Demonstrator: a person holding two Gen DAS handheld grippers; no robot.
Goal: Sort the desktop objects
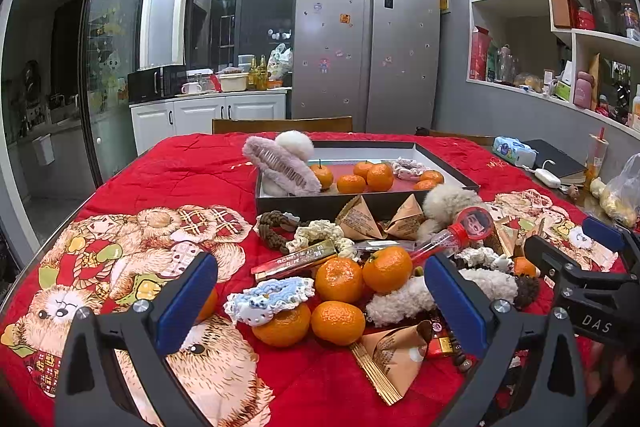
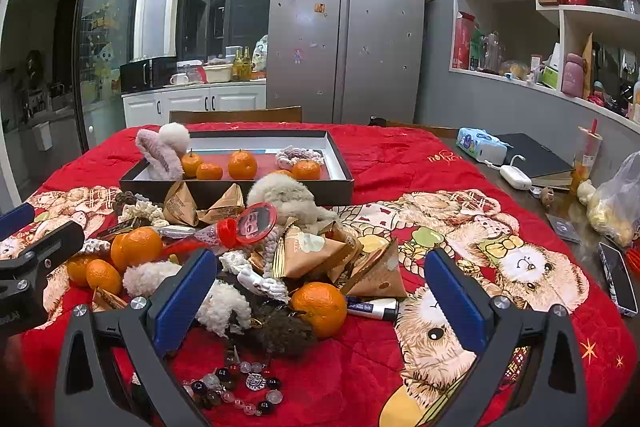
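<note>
Left wrist view tells me the sort is only partly done. The black tray (image 1: 360, 205) at the far side of the bench (image 1: 168, 163) already holds several mandarins (image 1: 380, 177), a pink furry hair claw (image 1: 280, 167) leaning on its left wall, and a knitted scrunchie (image 1: 406, 169). Most of the work is left, I judge: the loose pile (image 1: 360, 267) in front of the tray is thick with more mandarins, folded brown snack packets (image 1: 360, 219), fluffy hair ties, a blue-and-white scrunchie (image 1: 268, 299) and a red-capped bubble wand (image 1: 460, 231).

My left gripper (image 1: 320, 311) hangs low over the near edge of that pile, jaws spread wide with nothing between them, pointing at the mandarins. In the right wrist view my right gripper (image 2: 320, 303) is likewise wide apart and empty, level with the left one and just beside it, aimed at a single mandarin (image 2: 320, 307) next to a small tube (image 2: 372, 307). A bead bracelet (image 2: 240, 387) lies closest to me, under the right gripper.
</note>
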